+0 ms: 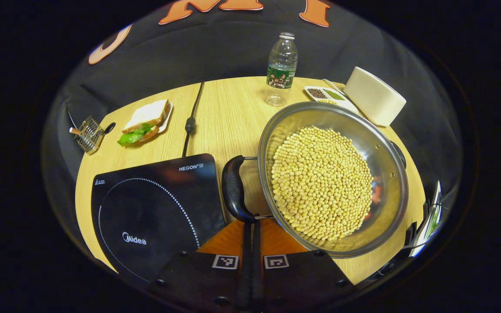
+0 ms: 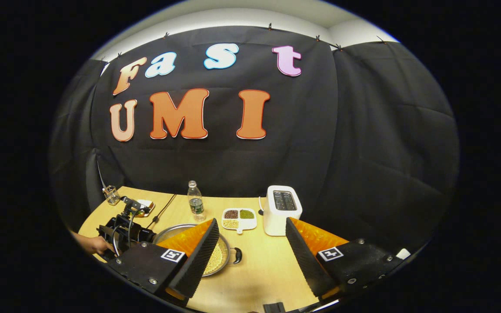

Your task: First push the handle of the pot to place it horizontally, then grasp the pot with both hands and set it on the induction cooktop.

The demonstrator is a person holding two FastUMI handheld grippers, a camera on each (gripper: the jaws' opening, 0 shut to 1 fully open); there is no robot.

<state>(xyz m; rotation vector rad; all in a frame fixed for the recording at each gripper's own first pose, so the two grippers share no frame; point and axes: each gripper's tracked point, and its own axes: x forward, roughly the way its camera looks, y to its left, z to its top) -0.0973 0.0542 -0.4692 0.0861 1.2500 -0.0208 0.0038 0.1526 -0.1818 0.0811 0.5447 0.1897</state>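
Beans point(image 1: 320, 182) make your pot point(image 1: 385, 143) heavy; take both side handles, nine point(image 1: 233, 189) and three o'clock point(image 2: 236, 255). Left gripper point(image 1: 250, 226) pressed together, right gripper point(image 2: 250, 248) spread.

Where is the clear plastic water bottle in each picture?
Left gripper view: the clear plastic water bottle stands top centre, behind the steel pot of yellow beans.
Right gripper view: it stands left of centre, low, behind that pot.
Shared landmark: the white sectioned dish.
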